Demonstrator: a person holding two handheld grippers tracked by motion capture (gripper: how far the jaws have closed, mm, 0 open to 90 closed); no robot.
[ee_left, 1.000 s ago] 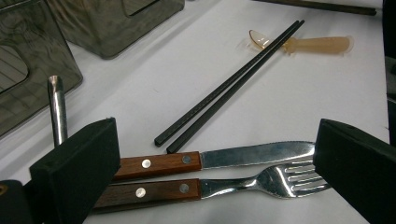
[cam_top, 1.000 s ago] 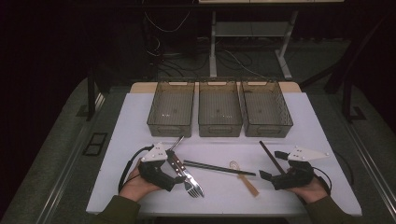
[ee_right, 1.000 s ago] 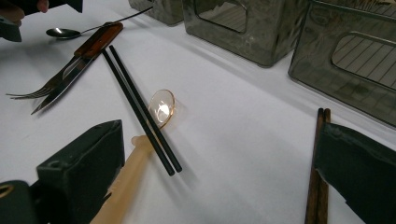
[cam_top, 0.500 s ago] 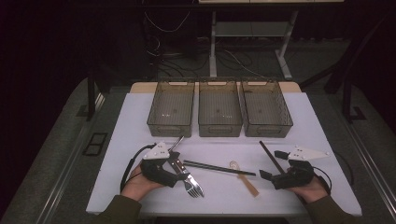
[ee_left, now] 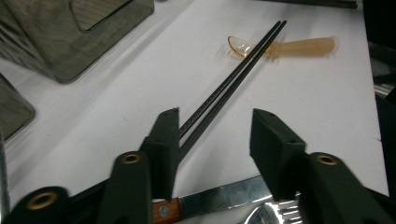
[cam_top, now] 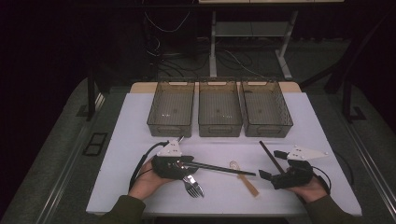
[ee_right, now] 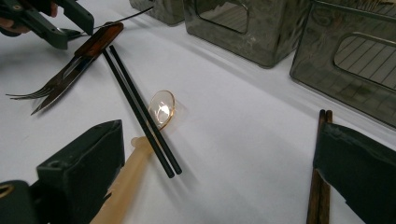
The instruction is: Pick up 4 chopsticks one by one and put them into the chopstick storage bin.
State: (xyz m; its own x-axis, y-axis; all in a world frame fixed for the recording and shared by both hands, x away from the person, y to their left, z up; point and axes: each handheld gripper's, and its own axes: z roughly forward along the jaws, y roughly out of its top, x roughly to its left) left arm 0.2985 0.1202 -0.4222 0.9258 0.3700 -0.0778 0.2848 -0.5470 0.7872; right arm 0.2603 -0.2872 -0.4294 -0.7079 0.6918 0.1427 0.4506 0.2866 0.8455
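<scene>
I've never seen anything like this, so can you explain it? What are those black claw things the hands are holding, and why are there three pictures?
A person holds a black pincher tool in each hand: the left gripper and the right gripper. One camera looks down from above; a small camera rides on each tool.

On the white table stand three bins. In front lie black chopsticks, a see-through spoon, a knife, forks and brown chopsticks.

The left gripper's jaws have just been closing around the black chopsticks, one jaw already touching. The right gripper is open, holding nothing.
</scene>
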